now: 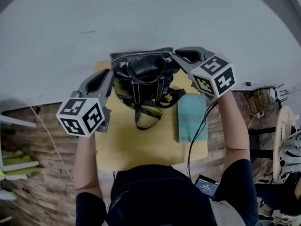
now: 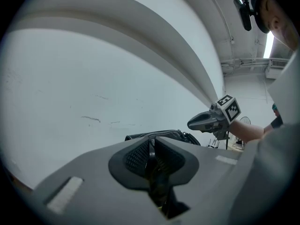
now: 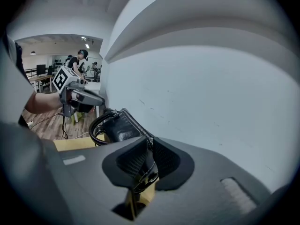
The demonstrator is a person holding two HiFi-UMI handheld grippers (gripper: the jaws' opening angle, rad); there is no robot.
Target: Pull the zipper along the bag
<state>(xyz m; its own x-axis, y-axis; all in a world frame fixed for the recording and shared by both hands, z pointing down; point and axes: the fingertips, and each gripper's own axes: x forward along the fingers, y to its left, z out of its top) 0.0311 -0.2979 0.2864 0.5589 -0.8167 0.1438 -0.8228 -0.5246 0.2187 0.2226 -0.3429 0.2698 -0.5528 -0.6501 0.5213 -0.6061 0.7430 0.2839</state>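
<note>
A black leather bag with looped handles stands on a yellowish table against a white wall. Its zipper runs along the top edge. My left gripper is at the bag's left end, and in the left gripper view its pads press on dark bag material. My right gripper is at the bag's right end. In the right gripper view the zipper runs straight into my right gripper, whose jaws stand close together on the bag's end with a metal ring between them.
A teal book lies flat to the right of the bag. A black cable runs off the table's front edge to a small device with a lit screen. The white wall stands directly behind the bag. Shelves are at the left, clutter at the right.
</note>
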